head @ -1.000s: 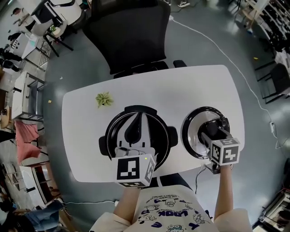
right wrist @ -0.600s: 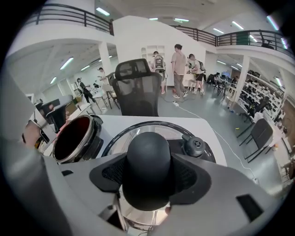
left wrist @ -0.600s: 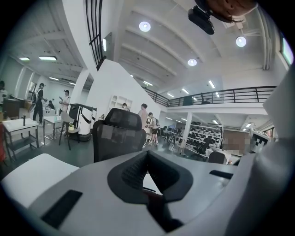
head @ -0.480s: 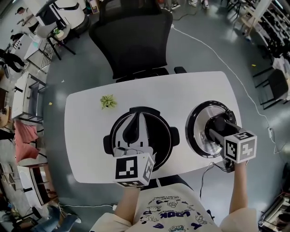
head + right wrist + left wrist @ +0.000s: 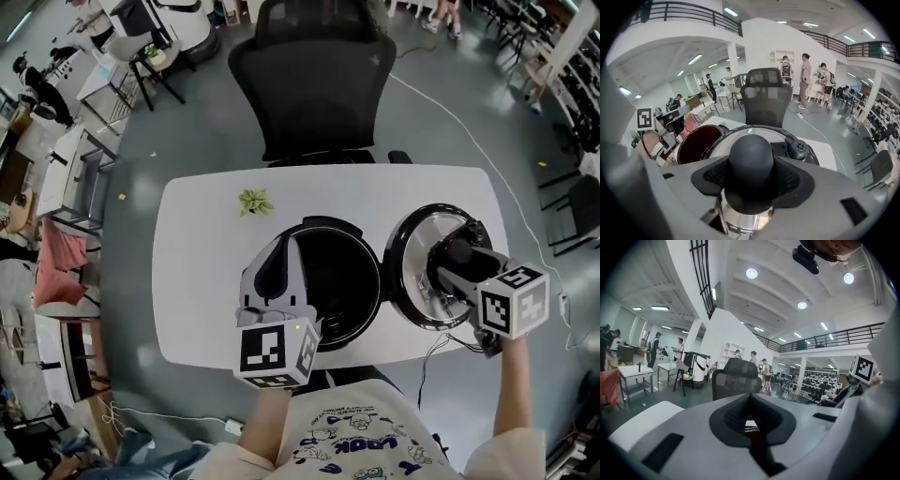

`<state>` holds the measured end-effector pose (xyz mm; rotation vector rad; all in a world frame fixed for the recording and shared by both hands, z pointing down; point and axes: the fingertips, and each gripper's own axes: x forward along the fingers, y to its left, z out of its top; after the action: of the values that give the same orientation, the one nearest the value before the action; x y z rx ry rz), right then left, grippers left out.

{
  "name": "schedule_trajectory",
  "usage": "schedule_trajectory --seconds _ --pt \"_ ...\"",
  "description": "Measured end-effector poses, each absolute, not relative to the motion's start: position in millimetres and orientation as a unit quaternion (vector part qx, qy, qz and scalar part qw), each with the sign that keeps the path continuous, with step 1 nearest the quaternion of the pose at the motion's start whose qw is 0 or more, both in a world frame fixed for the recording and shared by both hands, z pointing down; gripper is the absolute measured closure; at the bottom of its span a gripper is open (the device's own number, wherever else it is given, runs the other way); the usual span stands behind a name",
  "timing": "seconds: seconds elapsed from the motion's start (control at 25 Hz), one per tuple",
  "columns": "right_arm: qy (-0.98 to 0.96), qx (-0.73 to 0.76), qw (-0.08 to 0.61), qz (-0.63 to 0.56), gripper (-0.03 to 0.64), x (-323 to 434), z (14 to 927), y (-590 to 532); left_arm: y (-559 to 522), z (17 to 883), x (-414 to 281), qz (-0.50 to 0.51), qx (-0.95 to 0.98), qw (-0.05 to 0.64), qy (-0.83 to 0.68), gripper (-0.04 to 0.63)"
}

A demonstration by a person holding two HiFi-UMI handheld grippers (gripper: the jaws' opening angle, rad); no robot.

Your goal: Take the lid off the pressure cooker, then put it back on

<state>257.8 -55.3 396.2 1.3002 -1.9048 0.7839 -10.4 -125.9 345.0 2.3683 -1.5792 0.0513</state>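
Note:
The pressure cooker [image 5: 330, 292] stands open in the middle of the white table [image 5: 202, 281], its black inside showing. In the right gripper view the pot [image 5: 697, 142] shows dark red inside. My right gripper [image 5: 442, 261] is shut on the black knob [image 5: 751, 161] of the shiny lid [image 5: 422, 246], which hangs tilted just right of the pot. The knob fills the gap between the right gripper's [image 5: 751, 178] jaws. My left gripper [image 5: 283, 246] lies over the pot's left side. In its own view the left gripper [image 5: 752, 417] is shut with nothing visible between the pads.
A small green plant [image 5: 254, 201] sits on the table's far left. A black office chair [image 5: 314, 80] stands behind the table. A cable [image 5: 433, 345] hangs off the near right edge. People and desks fill the room beyond.
The right gripper has lifted the lid off the table and carried it up and towards the pot. The left gripper has shifted slightly over the pot.

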Motion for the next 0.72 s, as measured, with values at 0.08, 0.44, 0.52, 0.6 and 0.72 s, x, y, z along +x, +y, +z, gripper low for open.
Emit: schedule_trajectory --seconds 0.08,0.44,0.52,0.6,0.72 --pt "-0.744 0.487 0.35 0.294 0.324 242 391 -59 -121 345 -25 0.017 0.815 0.146 -0.56 0.581" --pt "-0.791 0.415 0.369 0.257 0.324 161 378 -75 -102 345 -92 0.006 0.777 0.145 -0.612 0.581" --pt "-0.797 0.4 0.374 0.254 0.324 143 377 -76 -98 346 -106 0.005 0.769 0.146 -0.622 0.581" --pt "-0.802 0.386 0.38 0.249 0.324 127 379 -76 -93 347 -117 0.004 0.762 0.146 -0.631 0.581" --pt "-0.809 0.367 0.39 0.242 0.324 105 382 -73 -86 348 -133 0.003 0.753 0.146 -0.642 0.581"
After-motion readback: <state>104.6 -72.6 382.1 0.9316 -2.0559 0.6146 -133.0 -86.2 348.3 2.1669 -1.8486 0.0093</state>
